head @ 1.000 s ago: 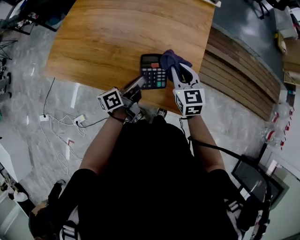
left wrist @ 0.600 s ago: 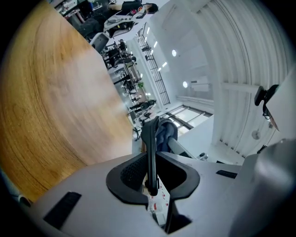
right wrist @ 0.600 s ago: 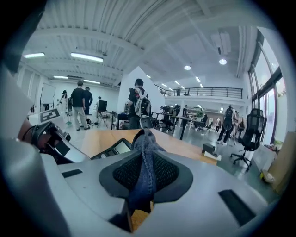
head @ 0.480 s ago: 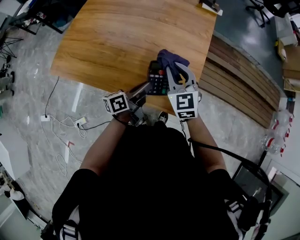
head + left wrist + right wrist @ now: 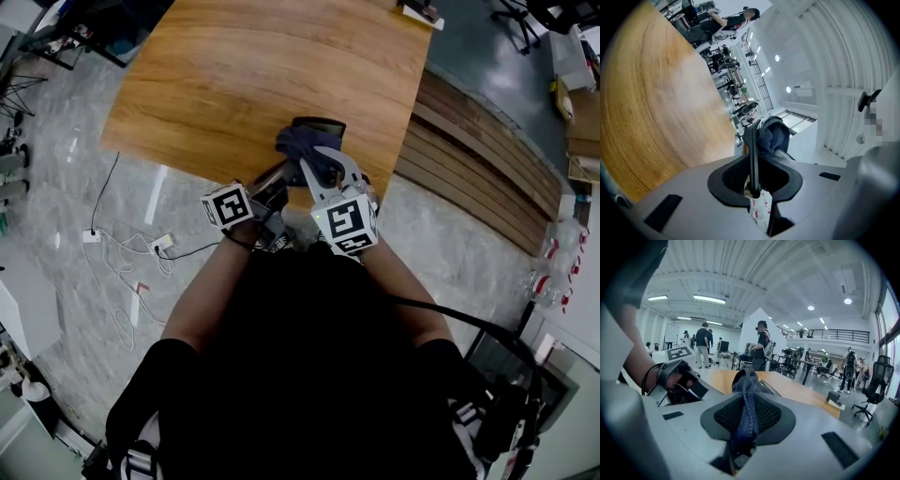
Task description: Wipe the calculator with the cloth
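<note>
The black calculator (image 5: pixel 319 126) is lifted off the wooden table (image 5: pixel 234 75) near its front edge and stands almost edge-on. My left gripper (image 5: pixel 284 175) is shut on its lower end. In the left gripper view the calculator (image 5: pixel 752 159) runs as a thin dark slab between the jaws. The dark blue cloth (image 5: pixel 300 144) lies over the calculator's face, bunched in my right gripper (image 5: pixel 315 165), which is shut on it. In the right gripper view the cloth (image 5: pixel 746 401) fills the jaws, with the calculator (image 5: pixel 766 388) just behind it.
Cables and a power strip (image 5: pixel 155 242) lie on the grey floor at the left. Long wooden boards (image 5: pixel 469 159) lie right of the table. A small item (image 5: pixel 419 13) sits at the table's far corner. People (image 5: pixel 704 345) stand behind, and an office chair (image 5: pixel 876 385).
My right gripper has swept the cloth leftward across the calculator, rolling as it went. The keys that showed earlier are now covered. The left gripper has kept its hold and place.
</note>
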The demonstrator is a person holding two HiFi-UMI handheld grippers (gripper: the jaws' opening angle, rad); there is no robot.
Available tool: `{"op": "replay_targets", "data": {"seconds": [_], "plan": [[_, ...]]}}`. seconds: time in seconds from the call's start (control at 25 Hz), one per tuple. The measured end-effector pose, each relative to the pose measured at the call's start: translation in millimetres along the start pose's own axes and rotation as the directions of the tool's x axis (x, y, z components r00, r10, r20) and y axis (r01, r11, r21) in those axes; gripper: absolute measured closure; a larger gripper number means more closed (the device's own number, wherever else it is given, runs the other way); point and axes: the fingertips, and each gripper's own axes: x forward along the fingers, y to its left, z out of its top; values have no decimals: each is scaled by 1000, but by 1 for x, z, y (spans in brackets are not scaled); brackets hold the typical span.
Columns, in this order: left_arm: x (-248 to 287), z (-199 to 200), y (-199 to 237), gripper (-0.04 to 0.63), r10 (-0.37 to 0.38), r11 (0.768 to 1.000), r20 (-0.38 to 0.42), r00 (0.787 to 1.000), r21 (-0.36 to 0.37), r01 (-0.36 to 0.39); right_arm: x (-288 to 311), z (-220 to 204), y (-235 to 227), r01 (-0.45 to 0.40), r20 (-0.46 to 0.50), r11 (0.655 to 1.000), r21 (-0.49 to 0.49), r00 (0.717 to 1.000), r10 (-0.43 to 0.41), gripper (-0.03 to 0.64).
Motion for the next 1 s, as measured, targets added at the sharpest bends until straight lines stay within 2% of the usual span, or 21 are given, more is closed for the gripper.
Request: {"op": "replay_targets", "data": {"seconds": [0.16,0.36,0.6,0.76,1.0], "plan": [[-1,-2,-4,525,-32,999,9,999,-24,32,-4,-17,-31,67,-18,996,60,998,-66,548],[1,-4,-8,522,-65,997,0,998,-45,65,-11,-33,-58,140,-53,988,70,989,-137,548],[3,-9,-7,518,-68,994,1,998,-85,68,-17,-56,-74,185,-96,979,81,980,-177,548],[-2,-5,-5,519,-67,991,30,997,-112,70,-24,-71,-91,245,-138,965,98,963,-231,548],[-1,1,-3,522,-61,991,59,996,-111,67,-30,-65,-82,236,-132,967,95,966,-223,548]]}}
